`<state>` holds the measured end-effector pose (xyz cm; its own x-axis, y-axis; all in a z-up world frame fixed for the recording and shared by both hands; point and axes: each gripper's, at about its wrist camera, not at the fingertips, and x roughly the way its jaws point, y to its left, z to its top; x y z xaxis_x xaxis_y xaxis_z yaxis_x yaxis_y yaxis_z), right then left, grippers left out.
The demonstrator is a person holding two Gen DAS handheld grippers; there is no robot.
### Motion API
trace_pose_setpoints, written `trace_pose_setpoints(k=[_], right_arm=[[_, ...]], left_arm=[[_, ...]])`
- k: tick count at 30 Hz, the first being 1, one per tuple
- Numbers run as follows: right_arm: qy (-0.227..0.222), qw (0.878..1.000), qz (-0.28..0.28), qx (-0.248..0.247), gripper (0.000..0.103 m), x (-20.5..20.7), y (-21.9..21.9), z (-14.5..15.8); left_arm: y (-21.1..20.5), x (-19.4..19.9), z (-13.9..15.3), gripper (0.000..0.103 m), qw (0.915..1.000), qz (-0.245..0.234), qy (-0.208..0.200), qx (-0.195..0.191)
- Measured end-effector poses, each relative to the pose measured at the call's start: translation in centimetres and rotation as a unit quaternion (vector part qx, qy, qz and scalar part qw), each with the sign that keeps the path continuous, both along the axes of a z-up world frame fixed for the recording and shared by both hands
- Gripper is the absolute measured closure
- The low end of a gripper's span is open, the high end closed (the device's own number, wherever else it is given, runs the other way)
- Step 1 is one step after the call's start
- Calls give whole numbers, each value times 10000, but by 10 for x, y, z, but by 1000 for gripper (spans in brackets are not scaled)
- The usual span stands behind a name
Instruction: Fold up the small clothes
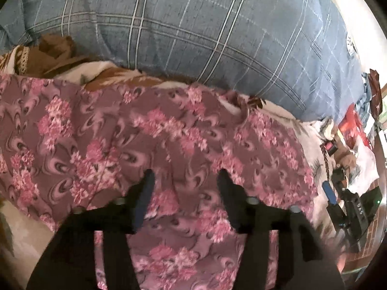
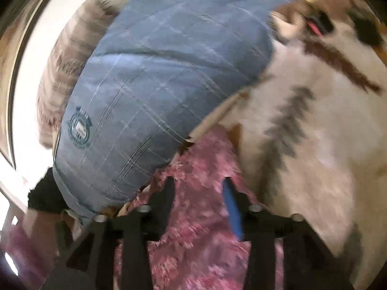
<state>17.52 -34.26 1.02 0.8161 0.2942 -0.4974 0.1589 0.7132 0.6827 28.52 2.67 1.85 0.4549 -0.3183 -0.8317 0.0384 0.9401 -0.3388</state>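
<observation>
A pink and mauve floral garment [image 1: 154, 135] lies spread on a bed, filling the lower part of the left wrist view. My left gripper [image 1: 186, 176] is open just above it, fingers apart, nothing between them. In the blurred right wrist view the same floral garment [image 2: 200, 169] lies under my right gripper [image 2: 198, 181], which is open and empty, near the cloth's edge by the pillow. My right gripper also shows at the right edge of the left wrist view [image 1: 338, 205].
A large blue plaid pillow [image 1: 193, 29] lies behind the garment, also in the right wrist view [image 2: 157, 72]. A white bedsheet with brown and grey leaf prints [image 2: 314, 133] covers the bed. A brown cloth [image 1: 55, 53] lies at the far left. Clutter [image 1: 358, 133] is at the right.
</observation>
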Motion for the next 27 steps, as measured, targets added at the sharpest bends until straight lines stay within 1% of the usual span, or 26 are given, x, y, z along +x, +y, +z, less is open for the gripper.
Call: trace_pose_setpoints(k=[2, 3, 4, 5, 6, 7, 8, 11, 14, 17, 19, 20, 22, 23, 25, 27], right_arm=[[175, 9989, 119, -415, 56, 19, 17, -4], [302, 9977, 135, -589, 56, 28, 24, -10], [414, 9967, 154, -676, 56, 34, 28, -17], [656, 9949, 186, -743, 57, 41, 32, -31], [737, 9938, 251, -792, 55, 42, 35, -44], [407, 9936, 184, -1041, 55, 31, 40, -45], [393, 9923, 211, -1156, 54, 30, 44, -44], [422, 9906, 274, -1270, 48, 32, 49, -42], [386, 9911, 300, -1241, 46, 34, 48, -42], [360, 9918, 312, -1183, 45, 33, 46, -44], [396, 9913, 321, -1211, 45, 33, 49, -44], [479, 9896, 318, -1320, 45, 35, 52, -42], [688, 9821, 303, -1725, 44, 37, 64, -34], [729, 9797, 316, -1841, 43, 38, 73, -30], [511, 9835, 627, -1618, 43, 38, 94, -22], [435, 9806, 982, -1641, 43, 41, 124, -15]], left_arm=[[-4, 6, -9, 45, 9999, 16, 59, 141], [-4, 8, -14, 43, 9998, 17, 116, 171], [-4, 12, -28, 43, 9993, 40, 301, 221], [-4, 14, -40, 43, 9987, 33, 463, 228], [-5, 13, -43, 42, 9991, 8, 321, 263], [-6, 10, -40, 39, 9993, -34, 152, 325], [-10, 9, -40, 33, 9992, -131, 118, 369], [-19, 7, -41, 25, 9988, -137, 12, 471], [-25, 4, -40, 23, 9976, -182, -95, 660], [-21, 0, -33, 23, 9972, -213, -94, 716], [-11, -3, -24, 23, 9976, -132, -102, 674], [-1, -7, -16, 23, 9976, -60, -172, 661], [19, -13, -2, 23, 9969, 63, -351, 702], [33, -16, 7, 23, 9958, 160, -459, 778], [65, -21, 23, 23, 9932, 388, -620, 903], [99, -24, 34, 23, 9915, 646, -668, 909]])
